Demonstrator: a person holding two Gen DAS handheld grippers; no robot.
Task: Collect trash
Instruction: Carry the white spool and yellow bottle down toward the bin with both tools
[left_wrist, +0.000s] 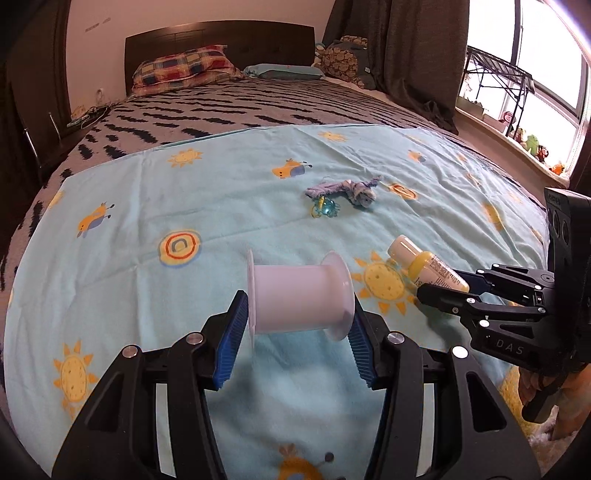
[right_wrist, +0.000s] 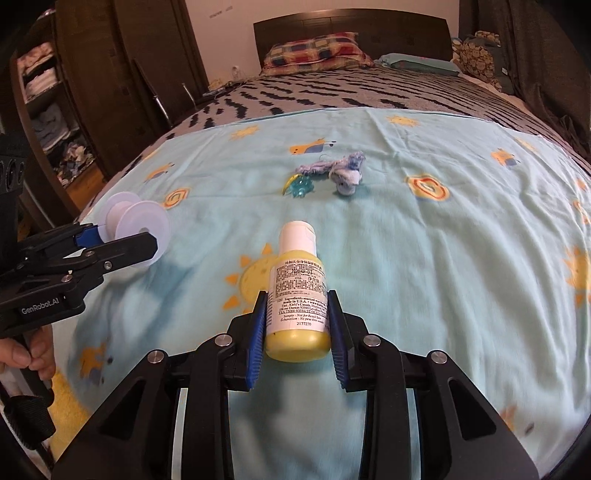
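Note:
My left gripper is shut on a white empty spool, held by its two flanges above the light blue sheet. The spool also shows in the right wrist view. My right gripper is shut on a yellow bottle with a white cap, cap pointing away; it shows at the right of the left wrist view. A blue-grey rag and a small teal and yellow trinket lie on the sheet farther off; both also show in the right wrist view, the rag beside the trinket.
The sheet covers a bed with a grey patterned blanket, a plaid pillow and a dark headboard. A dark wardrobe with shelves stands left. A window sill with small toys is right.

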